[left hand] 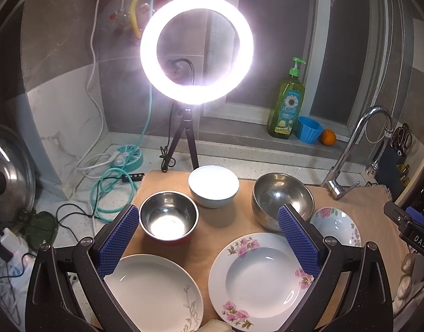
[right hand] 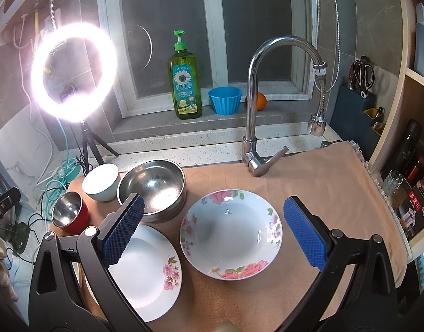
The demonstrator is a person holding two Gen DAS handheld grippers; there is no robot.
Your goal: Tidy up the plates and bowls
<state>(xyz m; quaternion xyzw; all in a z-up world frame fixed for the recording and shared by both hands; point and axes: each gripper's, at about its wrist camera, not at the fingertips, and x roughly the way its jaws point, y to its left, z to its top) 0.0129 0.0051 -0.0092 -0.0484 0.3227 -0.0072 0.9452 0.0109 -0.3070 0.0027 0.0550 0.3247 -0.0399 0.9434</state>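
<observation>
The left gripper (left hand: 209, 238) hangs above the near part of the bench with its jaws spread wide and nothing between them. Seen between its blue pads (left hand: 117, 243) are the small steel bowl with a red outside (left hand: 169, 215) and, nearer, the large pink-flowered plate (left hand: 263, 279). The plain white plate with a grey sprig (left hand: 156, 290) lies at the near left, partly under the left pad.

The right gripper (right hand: 213, 229) is likewise wide open and empty, and the deep flowered dish (right hand: 231, 233) sits on the cloth between its pads. Just left of that dish, apart from it, lies the large pink-flowered plate, and behind them stands the big steel bowl (right hand: 152, 189). The white ceramic bowl (right hand: 101, 182) stands just left of the big steel bowl, with the small red-sided bowl nearer and further left.

All the crockery rests on a tan cloth (right hand: 322, 193) covering the bench. Far behind stand the tap (right hand: 267, 88), a lit ring light (left hand: 196, 49) on a tripod, and on the window sill a green soap bottle (right hand: 185, 83), a blue cup (right hand: 225, 101) and an orange (right hand: 260, 101)
</observation>
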